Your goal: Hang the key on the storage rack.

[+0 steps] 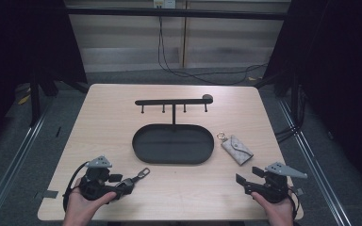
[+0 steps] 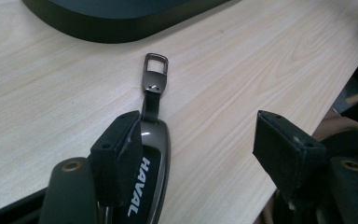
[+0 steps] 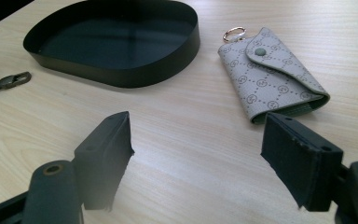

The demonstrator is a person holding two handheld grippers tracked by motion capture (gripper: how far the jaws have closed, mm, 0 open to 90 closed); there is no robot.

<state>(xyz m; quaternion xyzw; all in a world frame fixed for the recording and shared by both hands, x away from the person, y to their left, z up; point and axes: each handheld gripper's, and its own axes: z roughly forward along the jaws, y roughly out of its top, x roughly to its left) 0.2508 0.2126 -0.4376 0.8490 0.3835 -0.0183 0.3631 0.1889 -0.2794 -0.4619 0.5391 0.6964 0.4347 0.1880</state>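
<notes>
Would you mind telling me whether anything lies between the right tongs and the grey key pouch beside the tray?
Nothing visible does. In the right gripper view the right tongs stand open over bare table, with the key pouch lying just beyond them. The black tray sits off to the side, clear of that path.

Looked down and forward from above the near edge, taking in the whole table (image 1: 103, 117). Rode low on each gripper, close over the wood, facing the far side. Shared the black tray (image 3: 121, 74) and the key fob (image 2: 147, 158)
</notes>
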